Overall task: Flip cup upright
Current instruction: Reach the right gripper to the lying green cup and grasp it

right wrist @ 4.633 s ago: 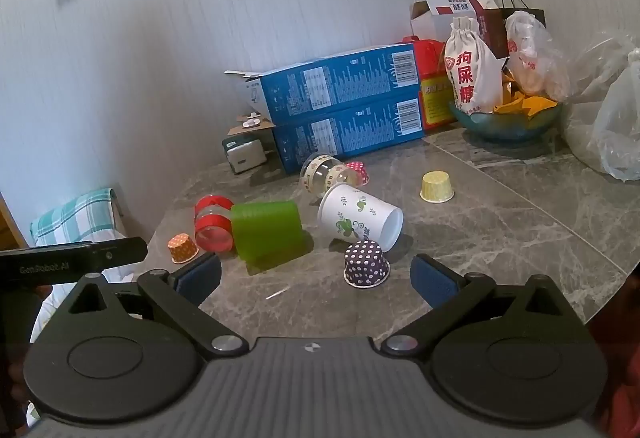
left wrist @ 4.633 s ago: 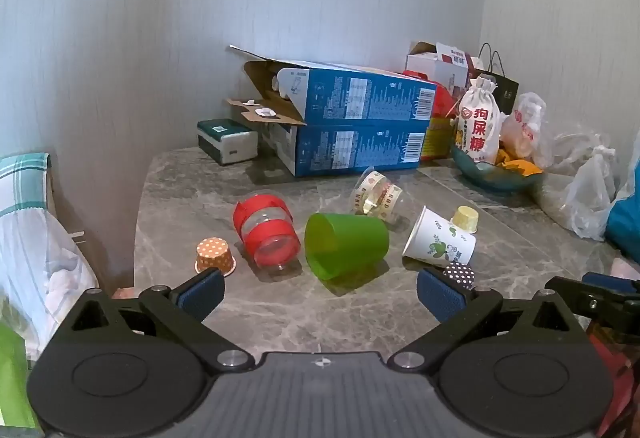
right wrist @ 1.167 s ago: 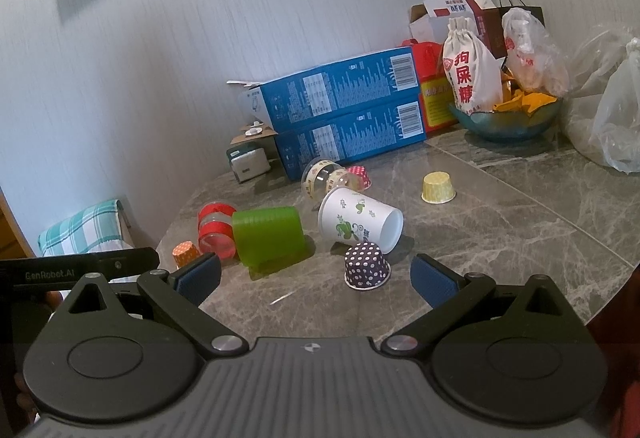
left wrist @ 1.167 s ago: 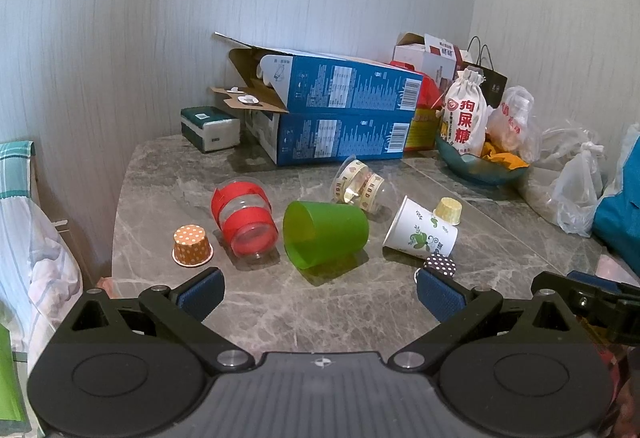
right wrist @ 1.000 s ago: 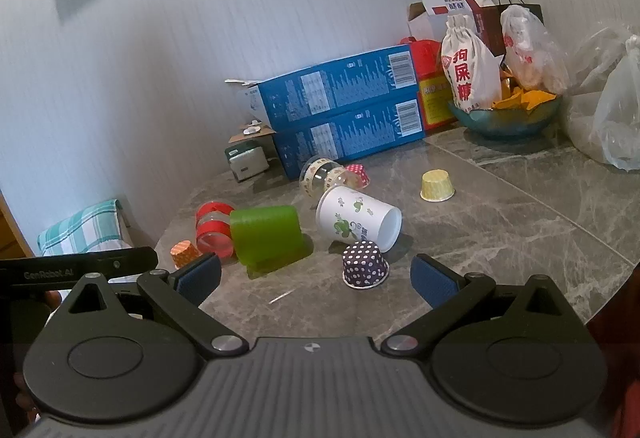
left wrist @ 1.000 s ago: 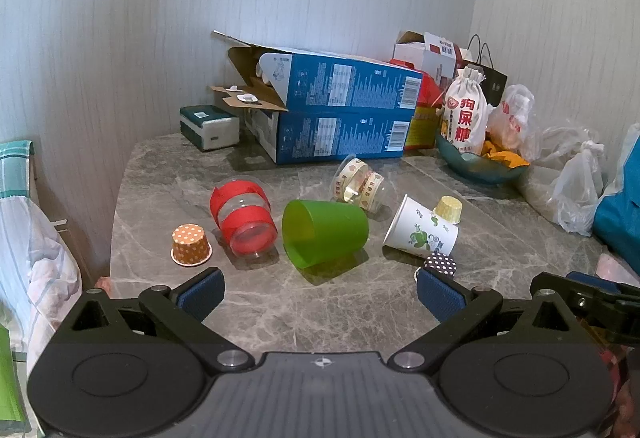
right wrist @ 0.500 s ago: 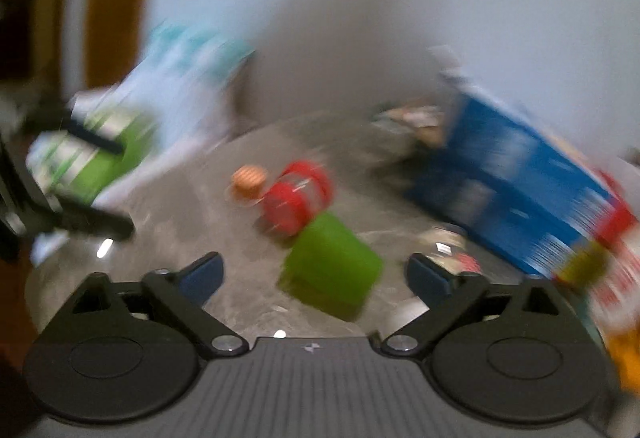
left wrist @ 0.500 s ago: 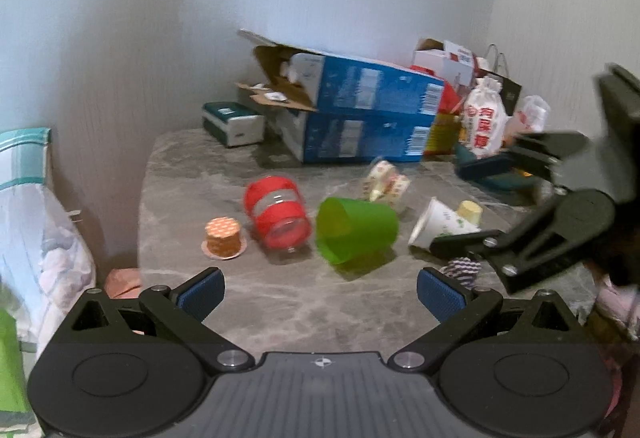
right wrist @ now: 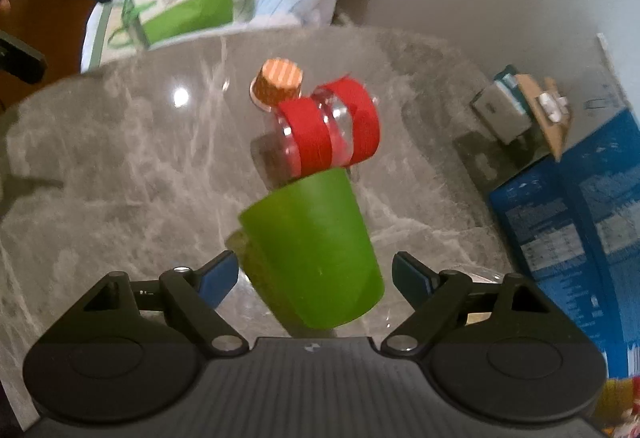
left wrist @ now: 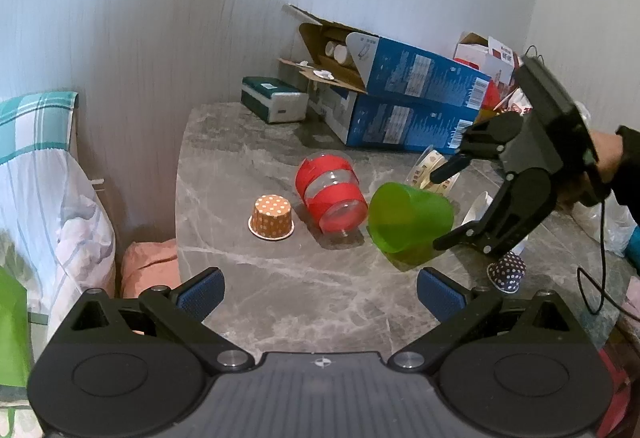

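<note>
A green plastic cup [left wrist: 408, 220] lies on its side on the grey marble table [left wrist: 280, 298], its mouth facing my left camera. In the right wrist view the green cup [right wrist: 316, 258] sits between the two blue pads, its base toward the camera. My right gripper [right wrist: 314, 278] is open around the cup, its jaws apart from the cup's sides; it also shows in the left wrist view [left wrist: 442, 205]. My left gripper [left wrist: 320, 290] is open and empty, held back near the table's front edge.
A clear cup with red bands [left wrist: 330, 189] lies on its side touching the green cup. An orange dotted paper cup [left wrist: 271, 217] stands upside down to the left. Blue boxes [left wrist: 400, 101] stand at the back. A dark dotted cup [left wrist: 507, 272] and other cups lie to the right.
My right gripper has swung from the table's front edge over to the green cup and now straddles it. My left gripper has stayed back and only shifted its view slightly.
</note>
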Tool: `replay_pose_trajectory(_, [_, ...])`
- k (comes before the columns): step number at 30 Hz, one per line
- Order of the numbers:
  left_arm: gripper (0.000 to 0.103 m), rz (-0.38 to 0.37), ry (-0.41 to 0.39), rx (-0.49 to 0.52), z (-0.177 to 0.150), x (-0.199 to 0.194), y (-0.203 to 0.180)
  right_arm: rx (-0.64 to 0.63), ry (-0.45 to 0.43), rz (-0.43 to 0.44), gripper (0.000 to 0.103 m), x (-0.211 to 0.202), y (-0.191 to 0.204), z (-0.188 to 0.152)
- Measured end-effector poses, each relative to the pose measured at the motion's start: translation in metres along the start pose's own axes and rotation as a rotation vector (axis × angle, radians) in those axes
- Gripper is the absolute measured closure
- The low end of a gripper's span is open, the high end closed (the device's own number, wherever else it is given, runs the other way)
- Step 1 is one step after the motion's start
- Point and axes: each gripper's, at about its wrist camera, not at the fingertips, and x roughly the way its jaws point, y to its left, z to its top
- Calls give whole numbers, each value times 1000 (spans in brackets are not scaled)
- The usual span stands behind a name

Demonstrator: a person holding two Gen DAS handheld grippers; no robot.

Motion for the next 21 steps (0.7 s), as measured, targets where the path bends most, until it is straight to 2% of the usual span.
replay_pose_trajectory(5, [0,-8,5,-15,-3,1,0,-76,74,40,22,18,-2,5])
replay_pose_trajectory(7, [0,-16,6,-21,-5,1,1,-93,112,28,27,26,-3,6])
replay_pose_trajectory(9, [0,-15,10,-27,-8,0,2,-84,136,41,38,31,-5,7])
replay_pose_trajectory(14, [0,-30,12,-54,-13,-3,9,73,161,79,38,27,-14,10])
replay_pose_trajectory(21, [0,-68,-22,-90,-21,-13,19,351,78,78,38,-34,9,-2])
